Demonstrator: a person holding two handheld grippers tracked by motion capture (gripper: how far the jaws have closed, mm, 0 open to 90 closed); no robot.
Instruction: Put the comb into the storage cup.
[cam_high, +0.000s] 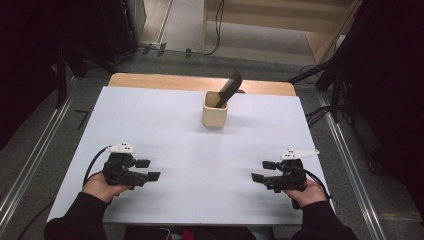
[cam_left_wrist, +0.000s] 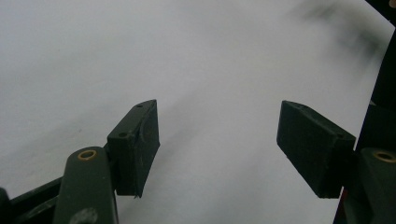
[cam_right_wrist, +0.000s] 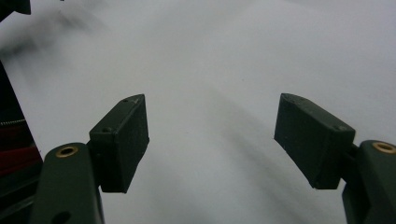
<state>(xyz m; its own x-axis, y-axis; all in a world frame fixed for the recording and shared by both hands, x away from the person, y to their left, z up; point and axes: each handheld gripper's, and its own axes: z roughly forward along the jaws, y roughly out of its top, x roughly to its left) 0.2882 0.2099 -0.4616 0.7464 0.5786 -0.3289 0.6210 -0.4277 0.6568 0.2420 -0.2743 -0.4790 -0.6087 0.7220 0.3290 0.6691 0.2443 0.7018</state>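
Two open grippers wait at the near edge of a white desk (cam_high: 165, 130) — a cup (cam_high: 215, 109) with a dark tool (cam_high: 229, 88) stands well apart, toward the far side.

The left gripper (cam_high: 149, 169) and right gripper (cam_high: 263, 170) rest low, jaws spread and holding nothing; in each gripper view the jaws frame bare desk. The likely step is a reach for the cup: best to bring one gripper in level, jaws wide around the wall, and steady it before the other pulls the tool — perhaps a spatula, too dim to say — straight up along its lean. Count: one cup, one tool, two grippers, one desk.
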